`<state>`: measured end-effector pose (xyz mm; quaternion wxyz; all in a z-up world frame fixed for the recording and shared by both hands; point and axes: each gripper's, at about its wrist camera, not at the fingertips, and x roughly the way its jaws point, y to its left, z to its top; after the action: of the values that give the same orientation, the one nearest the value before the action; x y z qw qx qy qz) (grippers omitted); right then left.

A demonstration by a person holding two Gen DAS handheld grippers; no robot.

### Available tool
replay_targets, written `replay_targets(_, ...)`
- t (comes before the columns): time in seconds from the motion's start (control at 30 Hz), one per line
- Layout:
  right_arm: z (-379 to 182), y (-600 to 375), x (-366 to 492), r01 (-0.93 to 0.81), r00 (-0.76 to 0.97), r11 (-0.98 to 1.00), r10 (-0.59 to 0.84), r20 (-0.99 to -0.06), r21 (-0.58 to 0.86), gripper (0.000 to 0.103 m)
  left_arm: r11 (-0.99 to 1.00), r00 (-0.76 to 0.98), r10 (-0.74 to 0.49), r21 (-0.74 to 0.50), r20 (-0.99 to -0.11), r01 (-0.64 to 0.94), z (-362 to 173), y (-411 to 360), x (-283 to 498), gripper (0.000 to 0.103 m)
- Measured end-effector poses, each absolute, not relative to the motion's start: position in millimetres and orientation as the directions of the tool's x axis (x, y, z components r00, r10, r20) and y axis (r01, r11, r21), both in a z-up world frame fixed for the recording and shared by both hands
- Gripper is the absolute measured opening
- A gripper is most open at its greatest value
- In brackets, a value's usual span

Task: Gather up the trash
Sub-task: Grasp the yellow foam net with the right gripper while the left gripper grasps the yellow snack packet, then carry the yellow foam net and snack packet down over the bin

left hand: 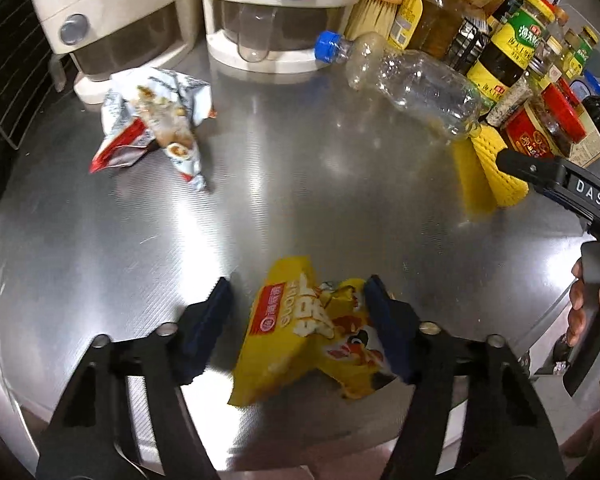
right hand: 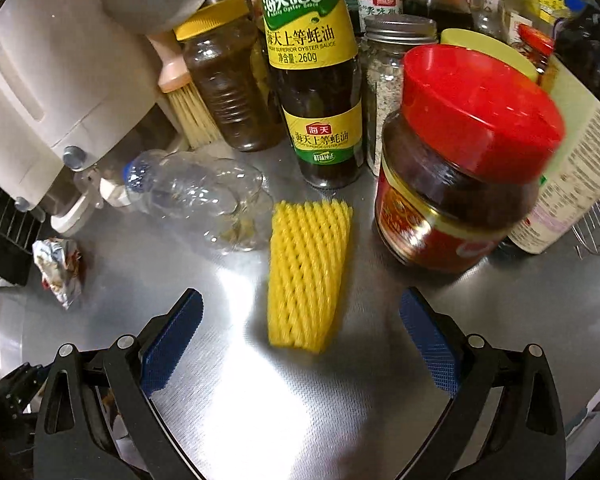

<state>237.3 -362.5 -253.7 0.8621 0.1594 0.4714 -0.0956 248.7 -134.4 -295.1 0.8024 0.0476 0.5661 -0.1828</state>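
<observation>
A crumpled yellow snack wrapper (left hand: 312, 336) lies on the steel counter (left hand: 300, 200) between the fingers of my left gripper (left hand: 298, 286). The right pad touches the wrapper's edge and the left pad stands clear of it, so the gripper is open. My right gripper (right hand: 302, 294) is wide open over the near end of a yellow foam net sleeve (right hand: 308, 272), touching nothing. A clear plastic bottle with a blue cap (left hand: 412, 80) lies on its side beside the net. Farther left sits a crumpled white and red wrapper (left hand: 152, 120).
Two cream appliances (left hand: 112, 12) stand at the back. Jars and sauce bottles crowd the right side, among them a red-lidded jar (right hand: 460, 184) and an oyster sauce bottle (right hand: 316, 80) close to the net. A person's hand (left hand: 580, 312) holds the right gripper. A dark rack (left hand: 4, 80) stands at the left.
</observation>
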Motion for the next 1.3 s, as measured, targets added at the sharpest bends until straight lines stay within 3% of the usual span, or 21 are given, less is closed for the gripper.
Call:
replay_targets(0.07, -256, -363, 240, 0.311, 0.535, 0.933, -0.016, -0.845, 0.179, 0.09, 0.925, 0.295, -0.237, -0.123, -0.926, 0.358, -296, -139, 250, 0.058)
replay_targets(0.13, -260, -364, 244, 0.305, 0.526, 0.934, -0.002, -0.851, 0.186, 0.078, 0.923, 0.297, -0.233, -0.115, -0.926, 0.368, -297, -143, 251, 0.055)
replay_targets(0.3, -268, -369, 248, 0.299, 0.506, 0.932, 0.026, -0.862, 0.204, 0.039, 0.922, 0.299, -0.227, -0.106, -0.927, 0.373, -296, -149, 252, 0.046)
replay_targets(0.57, -263, -368, 239, 0.274, 0.502, 0.941, 0.037, -0.864, 0.2, 0.017, 0.923, 0.313, -0.238, -0.113, -0.92, 0.369, -288, -143, 247, 0.039)
replay_targets(0.73, -260, -363, 223, 0.261, 0.506, 0.941, 0.058, -0.861, 0.217, 0.014, 0.913, 0.314, -0.258, -0.124, -0.914, 0.39, -283, -143, 233, 0.032)
replay_targets(1.3, -229, -305, 129, 0.165, 0.554, 0.959, 0.105, -0.826, 0.232, 0.014, 0.909, 0.356, -0.271, -0.116, -0.894, 0.4, -260, -114, 147, 0.031)
